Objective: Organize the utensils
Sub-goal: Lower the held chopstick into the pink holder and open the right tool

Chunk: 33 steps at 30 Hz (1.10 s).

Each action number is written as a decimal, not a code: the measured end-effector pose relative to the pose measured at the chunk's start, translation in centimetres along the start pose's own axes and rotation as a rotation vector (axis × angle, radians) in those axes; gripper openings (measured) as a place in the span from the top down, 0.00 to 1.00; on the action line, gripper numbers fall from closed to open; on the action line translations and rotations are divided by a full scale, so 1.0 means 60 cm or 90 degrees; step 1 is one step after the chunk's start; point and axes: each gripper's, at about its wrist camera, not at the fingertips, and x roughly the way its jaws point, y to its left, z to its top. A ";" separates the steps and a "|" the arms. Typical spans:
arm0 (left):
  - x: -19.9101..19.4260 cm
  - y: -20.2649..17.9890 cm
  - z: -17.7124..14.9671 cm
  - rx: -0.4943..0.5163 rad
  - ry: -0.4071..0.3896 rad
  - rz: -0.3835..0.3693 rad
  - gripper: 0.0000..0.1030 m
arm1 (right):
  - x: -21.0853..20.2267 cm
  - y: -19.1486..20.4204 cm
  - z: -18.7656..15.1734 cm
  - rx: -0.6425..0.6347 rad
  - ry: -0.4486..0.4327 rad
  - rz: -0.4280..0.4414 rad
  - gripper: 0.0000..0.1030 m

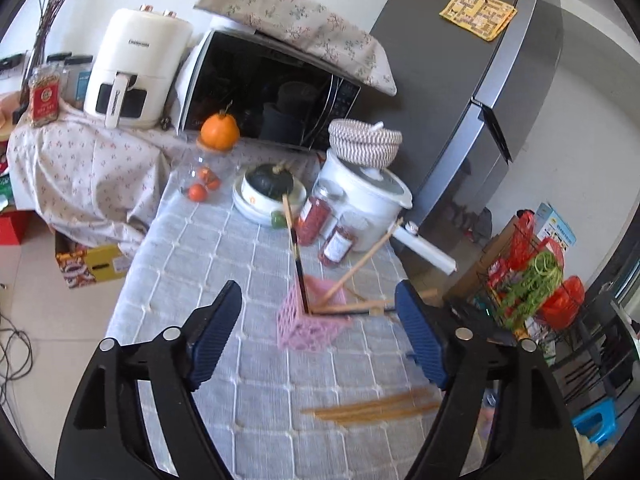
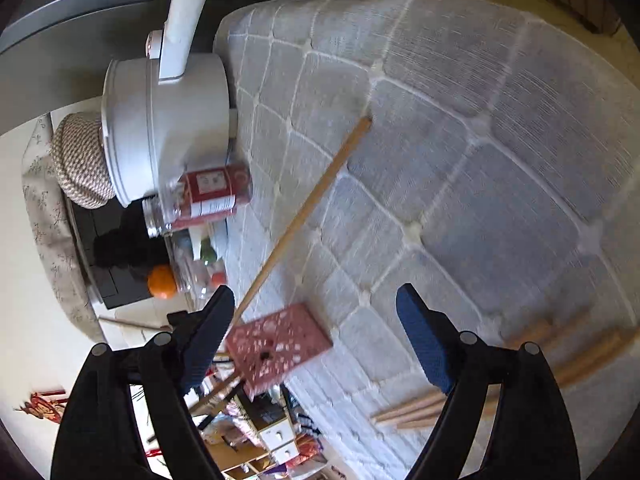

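Both grippers are seen w/ jaws wide, nothing between them: left gripper (image 1: 318, 334), right gripper (image 2: 316, 334). The pink basket (image 1: 310, 322) sits mid-table on the quilted cloth (image 1: 200, 264), holding chopsticks (image 1: 294, 248) propped upright-ish. Loose chopsticks (image 1: 376, 406) lie near-right, probably next to be sorted; blur limits certainty.

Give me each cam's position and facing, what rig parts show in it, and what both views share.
Left wrist: on the left gripper, aimed down-forward along the quilted table toward the microwave and fridge; both blue-padded fingers show, jaws apart and empty.
Right wrist: on the right gripper, rolled sideways, aimed across the same table toward the rice cooker; both fingers show, jaws apart and empty.
Shared: pink basket, loose chopsticks, rice cooker, red jar.
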 end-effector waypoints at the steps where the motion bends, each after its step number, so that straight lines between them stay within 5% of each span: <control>1: 0.005 0.001 -0.007 -0.004 0.014 -0.002 0.26 | 0.009 0.006 0.007 0.010 -0.008 0.005 0.21; 7: 0.030 0.009 -0.019 -0.014 0.047 -0.004 0.26 | 0.066 0.010 0.048 0.091 -0.007 0.001 0.24; 13: 0.037 0.020 -0.027 -0.017 0.059 0.001 0.26 | 0.108 0.008 0.093 0.118 -0.004 -0.014 0.89; 18: 0.039 0.021 -0.026 -0.016 0.058 0.006 0.26 | 0.035 0.094 0.088 -0.002 -0.087 0.000 0.93; 22: 0.036 0.026 -0.025 -0.020 0.051 0.008 0.26 | -0.077 0.232 0.042 -0.210 -0.198 -0.012 0.94; 27: 0.029 0.027 -0.022 -0.021 0.031 0.035 0.26 | -0.199 0.379 -0.110 -0.482 -0.333 -0.012 0.94; 33: -0.001 0.019 -0.016 -0.001 -0.026 0.067 0.26 | -0.191 0.442 -0.287 -0.663 -0.436 0.031 0.94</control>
